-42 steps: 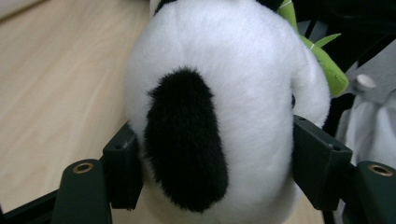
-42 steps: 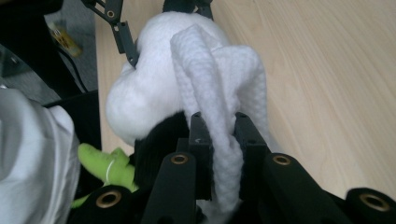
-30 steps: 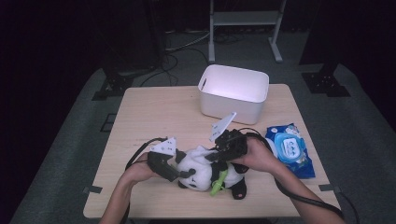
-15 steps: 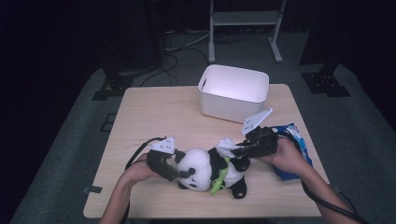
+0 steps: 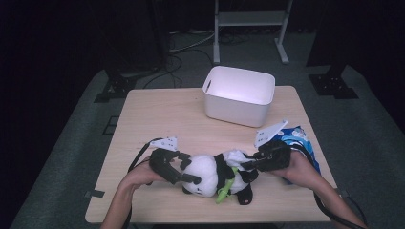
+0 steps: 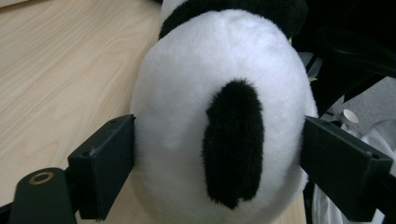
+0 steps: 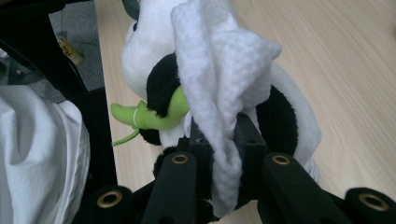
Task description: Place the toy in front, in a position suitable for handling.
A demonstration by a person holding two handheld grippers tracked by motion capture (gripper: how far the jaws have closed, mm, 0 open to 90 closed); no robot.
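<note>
Wooden table [image 5: 157, 119] — grey carpet [image 5: 71, 143], darkness

white bin [image 5: 239, 98], blue packet [image 5: 298, 138], table [image 5: 157, 119]

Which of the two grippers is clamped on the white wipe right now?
The right gripper: its jaws pinch the white wipe against the panda toy. The left gripper just opened; its jaws flank the panda's head.

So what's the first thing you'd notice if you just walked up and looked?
The black-and-white panda plush lying at the near edge of the table, with a gripper at each end. The left gripper has its jaws on either side of the panda's round white head and has just been opening. The right gripper pinches a white wipe against the panda's body, and a white tub waits at the far side.
</note>
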